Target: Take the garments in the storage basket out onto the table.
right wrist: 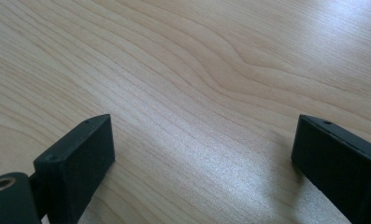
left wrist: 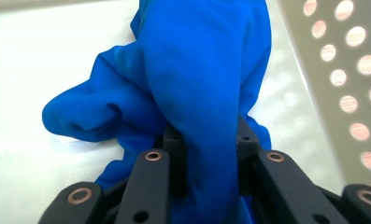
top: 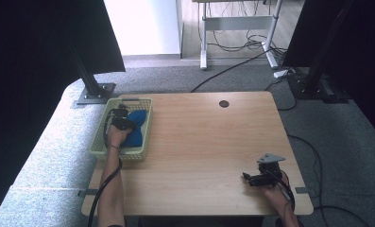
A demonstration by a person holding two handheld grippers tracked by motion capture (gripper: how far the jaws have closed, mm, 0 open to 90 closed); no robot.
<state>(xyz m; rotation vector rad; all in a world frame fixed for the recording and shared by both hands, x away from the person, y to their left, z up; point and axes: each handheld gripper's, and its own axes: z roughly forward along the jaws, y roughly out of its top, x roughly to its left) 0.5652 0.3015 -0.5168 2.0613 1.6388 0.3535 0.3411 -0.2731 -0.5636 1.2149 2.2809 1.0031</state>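
Cloth fills my attention from the high view: the blue cloth (top: 135, 126) lies bunched inside the pale perforated basket (top: 143, 152) at the left edge of the wooden table (top: 199, 142). My left gripper (top: 122, 122) is down in that basket, its tip against the near left side of the cloth, though from up here I cannot tell how the jaws stand. My right gripper (top: 256, 178) rests low over the table's near right corner, well apart from the basket, pointing left across bare wood, with its grey three-cornered plate on top.

Seen along my left gripper (left wrist: 210, 140), the jaws are drawn in close and pinch a thick fold of the blue cloth (left wrist: 192, 84) between them. The fold rises straight up out of the pads, one pad pressed against each side of it. More of the cloth bulges out to the left and spills down behind the jaw links. Under it is the basket's smooth pale floor, and the holed basket wall (left wrist: 342, 93) slants up on the right.

Seen along my right gripper (right wrist: 204, 149), the jaws are spread wide, one pad at each lower corner, with nothing between them. They hang just above the table's wood grain (right wrist: 183, 70), each casting a soft shadow on it.
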